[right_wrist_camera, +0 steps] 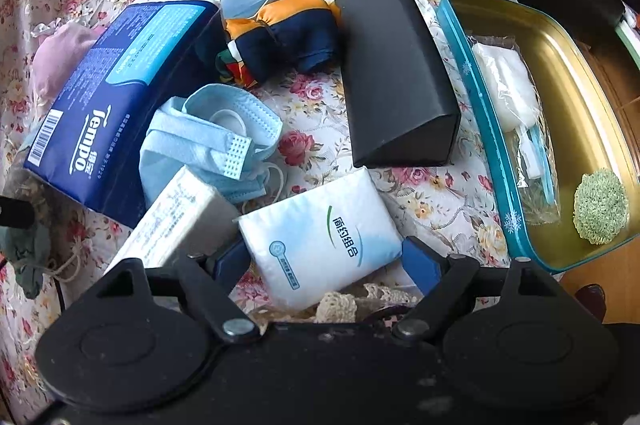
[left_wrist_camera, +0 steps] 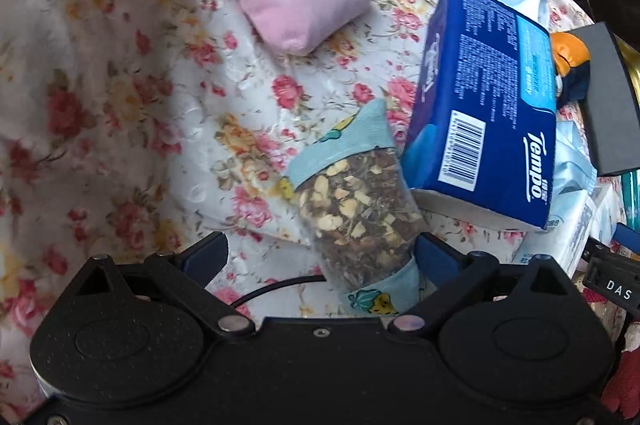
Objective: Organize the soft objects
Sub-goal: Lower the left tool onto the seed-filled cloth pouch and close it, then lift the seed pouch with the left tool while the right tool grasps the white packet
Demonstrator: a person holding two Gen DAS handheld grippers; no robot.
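Left gripper (left_wrist_camera: 320,257) pointing down, jaws wide, straddling clear sachet of dried herbs with light-blue cloth ends (left_wrist_camera: 356,213); pads not pressing on it, right pad just beside its edge. Pink fabric pouch with silver ribbon (left_wrist_camera: 300,1) at 12 o'clock, well apart. Blue Tempo tissue pack (left_wrist_camera: 484,113) at 2 o'clock, touching sachet's upper corner. All on floral tablecloth (left_wrist_camera: 120,85).

Right gripper (right_wrist_camera: 326,261) jaws wide around white tissue packet with green print (right_wrist_camera: 324,237), no squeeze visible (contact unclear). Crumpled light-blue face masks (right_wrist_camera: 212,137) at 11 o'clock. Black wedge-shaped box (right_wrist_camera: 396,73) at 1 o'clock. Teal tin with gold interior (right_wrist_camera: 480,113) at 3 o'clock, holding green crocheted ball (right_wrist_camera: 600,205) and plastic-wrapped white item (right_wrist_camera: 508,85).
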